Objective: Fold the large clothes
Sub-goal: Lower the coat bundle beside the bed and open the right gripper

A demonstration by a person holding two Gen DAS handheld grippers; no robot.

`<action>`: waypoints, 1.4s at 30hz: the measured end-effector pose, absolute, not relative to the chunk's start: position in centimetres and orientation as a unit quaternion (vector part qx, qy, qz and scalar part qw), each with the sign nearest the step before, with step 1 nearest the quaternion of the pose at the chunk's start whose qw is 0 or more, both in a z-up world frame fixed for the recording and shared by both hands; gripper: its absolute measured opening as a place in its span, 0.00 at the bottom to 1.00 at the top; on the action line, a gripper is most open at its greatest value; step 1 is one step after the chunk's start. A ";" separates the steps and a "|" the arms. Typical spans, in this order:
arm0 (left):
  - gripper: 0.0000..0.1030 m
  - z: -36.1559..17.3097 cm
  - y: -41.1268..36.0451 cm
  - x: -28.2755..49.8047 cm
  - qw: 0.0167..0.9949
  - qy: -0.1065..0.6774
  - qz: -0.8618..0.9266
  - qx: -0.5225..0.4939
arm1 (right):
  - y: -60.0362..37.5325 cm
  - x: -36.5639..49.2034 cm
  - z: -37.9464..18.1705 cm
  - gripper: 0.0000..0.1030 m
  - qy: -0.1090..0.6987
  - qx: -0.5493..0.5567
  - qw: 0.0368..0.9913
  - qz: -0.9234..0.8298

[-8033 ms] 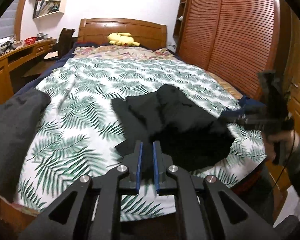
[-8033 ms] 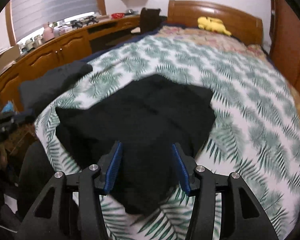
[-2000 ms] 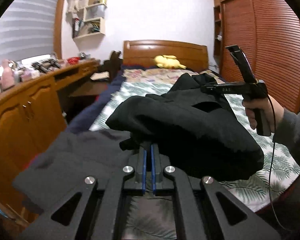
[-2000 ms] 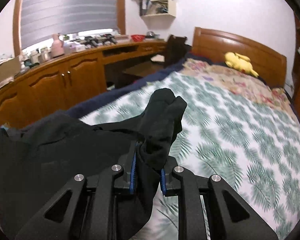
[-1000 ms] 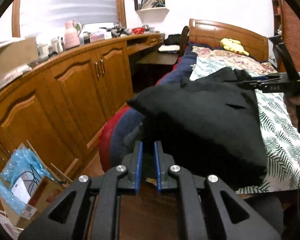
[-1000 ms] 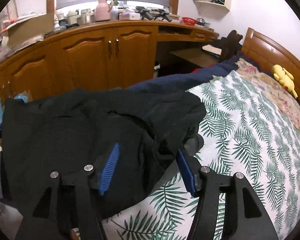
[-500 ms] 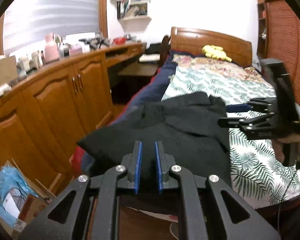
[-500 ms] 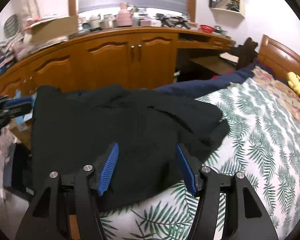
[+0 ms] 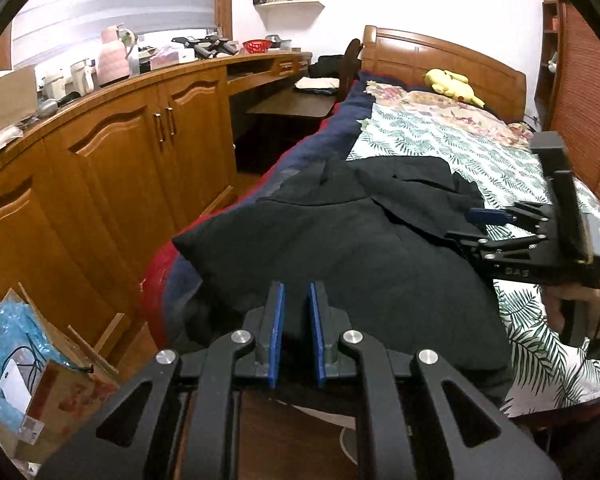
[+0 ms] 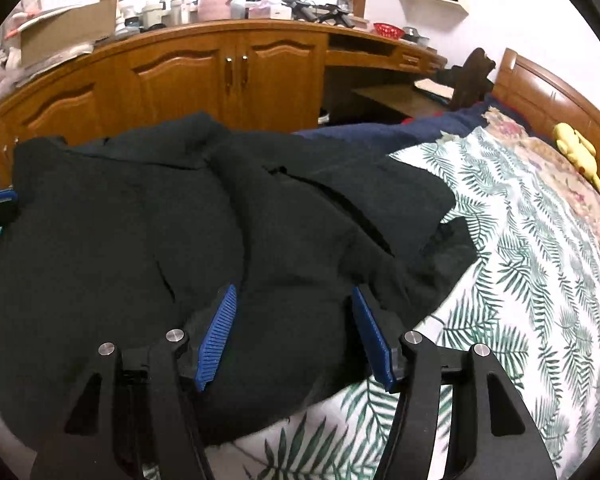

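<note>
1. Blue-padded and nearly closed, the left gripper (image 9: 296,334) sits at the lower centre of the left wrist view with a narrow slit between its pads; dark cloth lies right behind that slit, and I cannot tell whether any of it is pinched.
2. Blue pads of the right gripper (image 10: 294,334) stand apart, astride a bulge of the black garment (image 10: 204,232) at the lower centre of the right wrist view, with no visible squeeze on it.
3. The black garment lies bunched at the near corner of the bed (image 9: 476,148), filling the middle of both views and overhanging the edge toward the wooden cabinets (image 9: 112,168) on the left.
4. The step in hand looks like setting the bundle down for a fold. To do it well, I would let go only once the cloth rests on the bed, then find a true hem or seam and spread it flat, clear of the edge.
5. Hard to read:
   - sleeves, collar and hems are lost in black folds;
   - the garment's near edge is hidden behind both grippers;
   - the person's hand (image 9: 580,308) is cut off at the right of the frame.
</note>
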State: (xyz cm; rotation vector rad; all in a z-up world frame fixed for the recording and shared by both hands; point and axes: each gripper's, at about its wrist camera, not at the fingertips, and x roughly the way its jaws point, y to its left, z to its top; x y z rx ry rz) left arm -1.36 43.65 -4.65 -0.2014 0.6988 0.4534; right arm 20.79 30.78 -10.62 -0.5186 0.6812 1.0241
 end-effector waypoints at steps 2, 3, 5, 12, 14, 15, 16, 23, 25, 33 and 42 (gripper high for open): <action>0.11 -4.4 43.0 -1.7 0.912 0.333 0.219 -0.095 | 30.0 20.7 -9.9 0.59 0.317 -0.231 0.783 0.484; 0.11 -4.2 42.6 -1.9 0.914 0.330 0.218 -0.092 | 29.2 20.3 -9.5 0.59 0.314 -0.227 0.781 0.489; 0.11 -3.8 41.8 -2.1 0.916 0.326 0.216 -0.086 | 27.9 19.3 -8.6 0.59 0.299 -0.224 0.783 0.497; 0.11 -2.1 38.2 -2.6 0.927 0.300 0.210 -0.083 | 22.9 16.8 -5.6 0.63 0.273 -0.193 0.788 0.517; 0.11 -1.6 37.3 -2.4 0.928 0.295 0.209 -0.087 | 21.5 16.5 -5.0 0.64 0.268 -0.189 0.792 0.515; 0.11 -1.5 36.8 -2.2 0.929 0.293 0.207 -0.089 | 20.9 16.3 -4.8 0.65 0.267 -0.187 0.793 0.515; 0.11 -1.4 36.3 -2.1 0.929 0.291 0.209 -0.089 | 20.3 16.2 -4.7 0.66 0.265 -0.185 0.794 0.514; 0.11 -1.1 33.4 -0.1 0.933 0.289 0.199 -0.086 | 16.7 16.3 -4.2 0.75 0.258 -0.174 0.804 0.506; 0.11 -1.2 32.8 0.5 0.935 0.289 0.188 -0.090 | 15.9 16.7 -4.2 0.76 0.260 -0.168 0.807 0.504; 0.12 -1.5 30.0 3.6 0.934 0.300 0.178 -0.075 | 12.9 18.6 -5.3 0.78 0.265 -0.153 0.819 0.486; 0.16 -2.0 28.9 5.2 0.930 0.306 0.195 -0.064 | 10.4 20.4 -6.5 0.79 0.276 -0.143 0.826 0.471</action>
